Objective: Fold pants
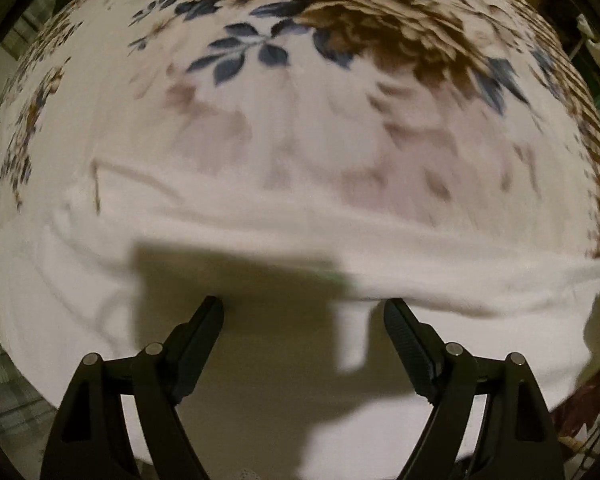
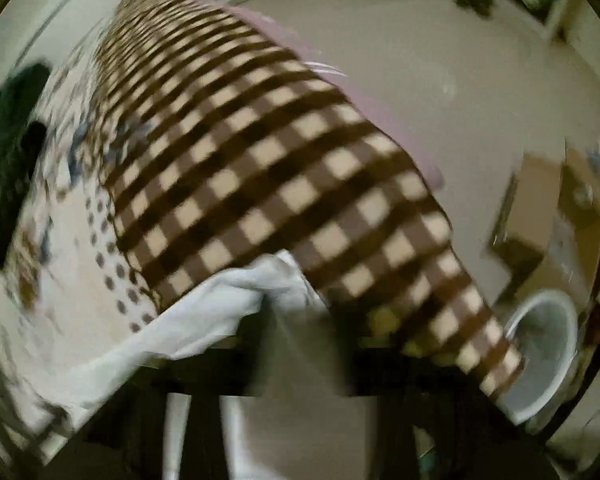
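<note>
Clearly soft, light, floppy white pants (image 1: 260,240) at twelve o'clock, best pinched along hem; left gripper (image 1: 303,312) spread wide, empty; right gripper's finger state untellable through blur.

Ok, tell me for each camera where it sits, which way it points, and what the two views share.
Left wrist: sits on the left tool, looking forward and down at white cloth spread over a flowered cover; both black fingers show, spread apart, holding nothing.
Right wrist: sits on the right tool, aimed along the checked edge of the cover toward the floor and a white bucket; heavy blur, its fingers cannot be made out.
Shared: the white cloth, the flowered cover and its checked edge.
</note>
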